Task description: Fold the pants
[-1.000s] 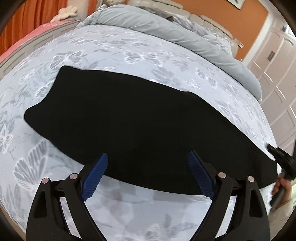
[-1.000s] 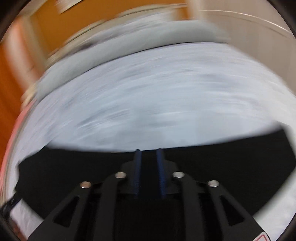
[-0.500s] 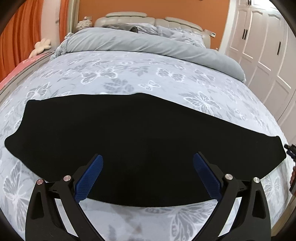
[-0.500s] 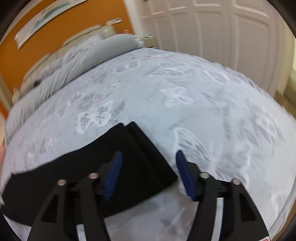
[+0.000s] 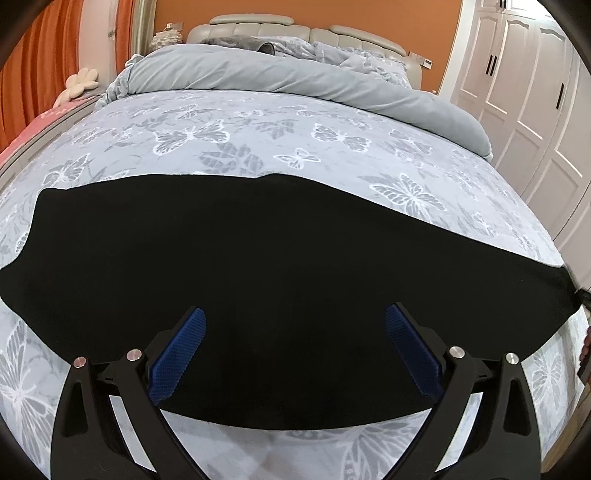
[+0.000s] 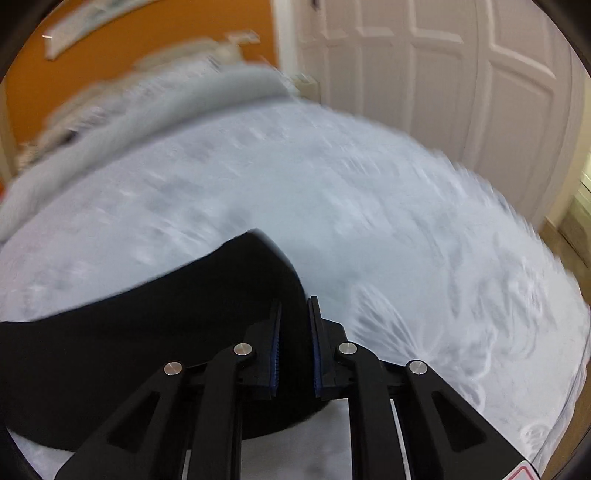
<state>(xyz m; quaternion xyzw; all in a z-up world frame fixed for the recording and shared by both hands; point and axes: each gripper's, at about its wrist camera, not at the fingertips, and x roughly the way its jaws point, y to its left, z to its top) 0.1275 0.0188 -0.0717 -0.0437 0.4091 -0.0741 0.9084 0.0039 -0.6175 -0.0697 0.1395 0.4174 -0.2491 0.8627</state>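
The black pants lie flat in a long band across the near end of our butterfly-print bed, grey duvet bunched beyond them by the headboard. White wardrobe off to the pants' right. Our left gripper hangs wide open above them, and the right gripper just clamped onto their end.

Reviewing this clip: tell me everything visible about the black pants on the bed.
The black pants are plain, matte, soft-looking fabric, lying flat as one long band across the butterfly-print bedspread, apparently already folded lengthwise. No seams or pockets are discernible. The left gripper hovers wide open over the near edge, gripping nothing. At the band's right-hand end, the right gripper has just closed on the fabric, and that end curls up off the bed.
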